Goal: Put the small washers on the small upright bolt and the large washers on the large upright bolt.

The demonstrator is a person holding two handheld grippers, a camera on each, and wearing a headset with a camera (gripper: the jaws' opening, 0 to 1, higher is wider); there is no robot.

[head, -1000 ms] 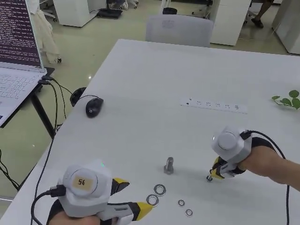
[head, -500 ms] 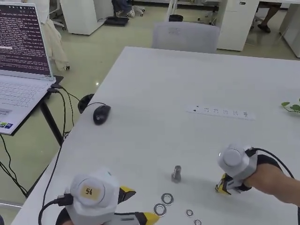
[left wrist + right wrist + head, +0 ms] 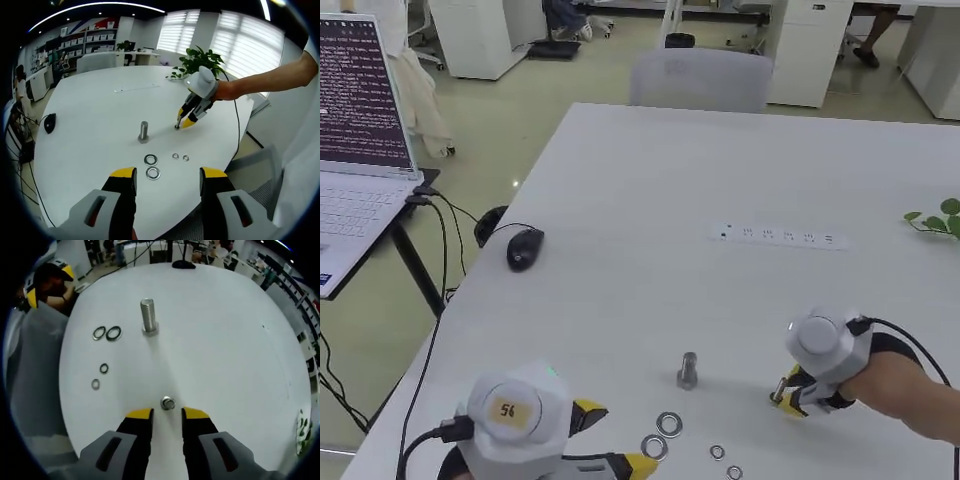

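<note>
1. The left gripper (image 3: 168, 175) hung over the near edge of the desk (image 3: 650, 200). Its jaws were spread wide, with nothing between them.
2. The two large washers (image 3: 148, 173) lay flat on the desk straight ahead of it. They sat just past its tips, a little toward its left jaw, one behind the other. I could not tell whether they touched.
3. The two small washers (image 3: 175, 156) lay side by side farther out, more in line with its right jaw.
4. The large bolt (image 3: 144, 131) stood on its head beyond the large washers, with its long axis vertical. Any washer would therefore have to be lifted off the flat and lowered hole-first over the top.
5. The right gripper (image 3: 167, 415) had its jaws narrowly apart. The small bolt (image 3: 167, 403) stood upright just ahead of the tips, in line with the gap and, as far as the right gripper view showed, not clamped.
6. All four washers lay well off to the right gripper's left, so I judged the left gripper the nearer one for the pickup.
7. In the head view the bottom edge cut off part of the left gripper and crowded the nearest small washer. The small bolt there was too small to tell whether the right tips touched it.
</note>
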